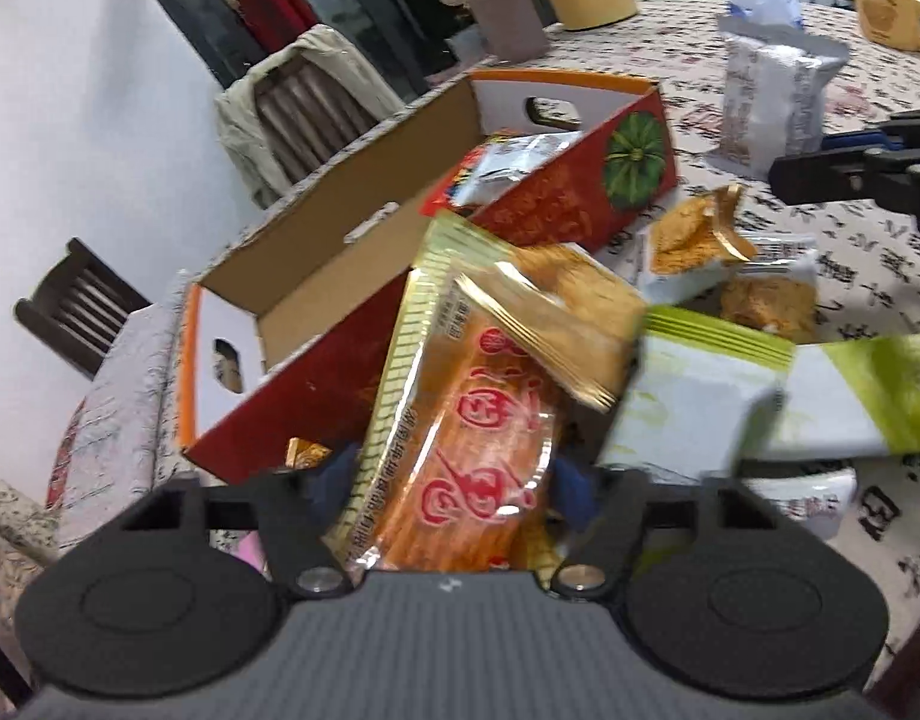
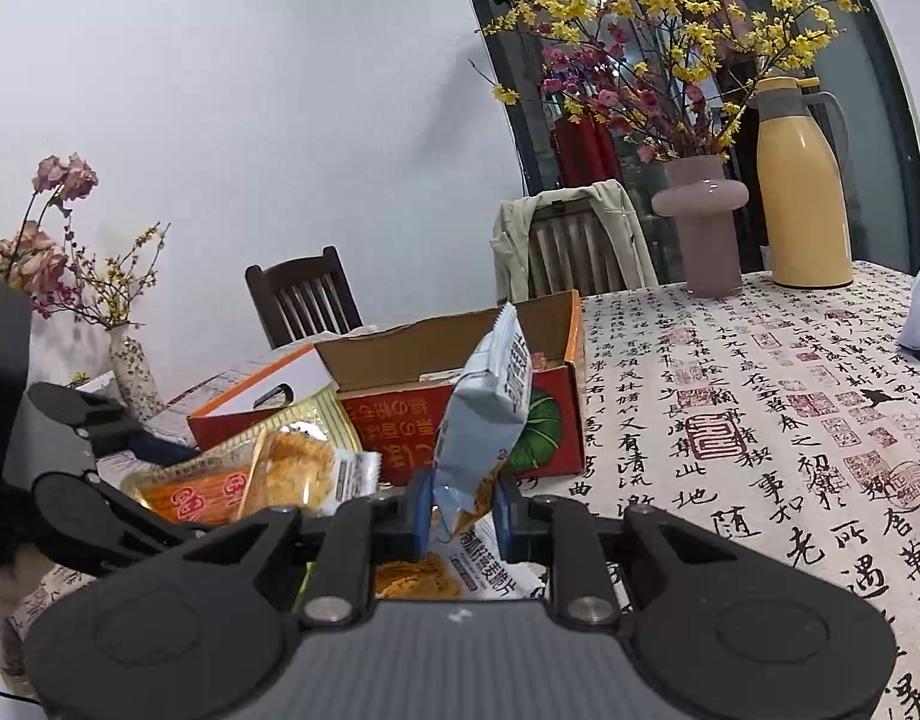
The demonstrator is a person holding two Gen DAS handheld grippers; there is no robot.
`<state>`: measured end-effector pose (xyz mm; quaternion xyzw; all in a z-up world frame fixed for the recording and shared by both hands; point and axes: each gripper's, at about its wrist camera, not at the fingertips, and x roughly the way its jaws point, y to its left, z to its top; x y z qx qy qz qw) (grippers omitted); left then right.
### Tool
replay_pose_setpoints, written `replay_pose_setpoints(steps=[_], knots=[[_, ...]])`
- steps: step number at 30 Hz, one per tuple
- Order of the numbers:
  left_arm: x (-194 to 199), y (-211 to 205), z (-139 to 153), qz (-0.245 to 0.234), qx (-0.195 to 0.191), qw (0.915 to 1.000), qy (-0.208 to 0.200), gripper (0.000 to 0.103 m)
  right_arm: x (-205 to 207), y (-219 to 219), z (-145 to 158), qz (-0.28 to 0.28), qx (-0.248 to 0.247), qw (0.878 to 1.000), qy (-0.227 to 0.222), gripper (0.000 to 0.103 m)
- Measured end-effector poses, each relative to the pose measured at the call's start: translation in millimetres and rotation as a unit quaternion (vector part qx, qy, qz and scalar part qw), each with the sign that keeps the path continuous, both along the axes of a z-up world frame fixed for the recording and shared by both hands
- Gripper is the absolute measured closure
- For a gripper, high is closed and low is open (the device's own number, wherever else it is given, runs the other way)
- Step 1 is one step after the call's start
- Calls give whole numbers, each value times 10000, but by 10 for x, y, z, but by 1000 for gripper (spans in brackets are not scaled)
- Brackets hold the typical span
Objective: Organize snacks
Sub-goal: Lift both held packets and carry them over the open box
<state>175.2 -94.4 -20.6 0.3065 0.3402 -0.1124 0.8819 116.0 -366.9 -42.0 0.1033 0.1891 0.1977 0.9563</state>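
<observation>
— Where are the snacks at the moment?

— Most of them lie in a heap on the table (image 2: 760, 420), just beside the red box (image 1: 556, 198). The box is open at the top, with a green pumpkin printed on its side, and one or two packets already lie inside at its far end.

— And the left gripper (image 1: 451, 483)?

— It is clamped on the orange packet with red characters (image 1: 478, 438). The blue pads sit against both sides of the wrapper, which runs right back between the fingers. A gold-edged packet (image 1: 556, 330) rests across the orange one, and a white and green packet (image 1: 694, 402) lies just to its right.

— Does the right gripper (image 2: 463, 510) have something?

— Yes, it grips a pale blue packet (image 2: 490, 396) by its lower end. The packet stands nearly upright, leaning a little to the right, in front of the box. Under that gripper another packet of the same sort (image 2: 454, 570) lies flat on the table.

— What else is on the table?

— A patterned cloth with black calligraphy and red seals covers it. At the far side stand a pink vase (image 2: 703, 222) with yellow and pink blossoms and a yellow thermos jug (image 2: 805, 192). A yellow mug (image 1: 889, 12) sits further along. Two wooden chairs stand behind, one with a pale jacket (image 2: 514, 234) hung over it.
</observation>
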Motion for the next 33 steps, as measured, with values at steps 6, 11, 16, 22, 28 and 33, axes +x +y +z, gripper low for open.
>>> replay_pose_setpoints(steps=[6,11,16,22,28,33], knots=[[-134,-13,5,193,-94,9997,-130,63,1,-14,-9,-20,26,10000,22,83],[-269,71,124,353,-253,9978,-500,64,-8,13,11,-77,-50,9999,57,83],[-411,180,239,483,-554,9947,-720,64,-24,56,68,-155,-142,9998,49,83],[-491,356,396,647,-1096,9871,-975,64,-31,150,208,-192,-316,9993,-54,83],[-485,444,619,751,-1712,9738,-1294,64,26,275,379,-197,-565,9980,-186,83],[-316,505,813,881,-2212,9603,-1454,63,170,386,538,-194,-758,9966,-264,83]])
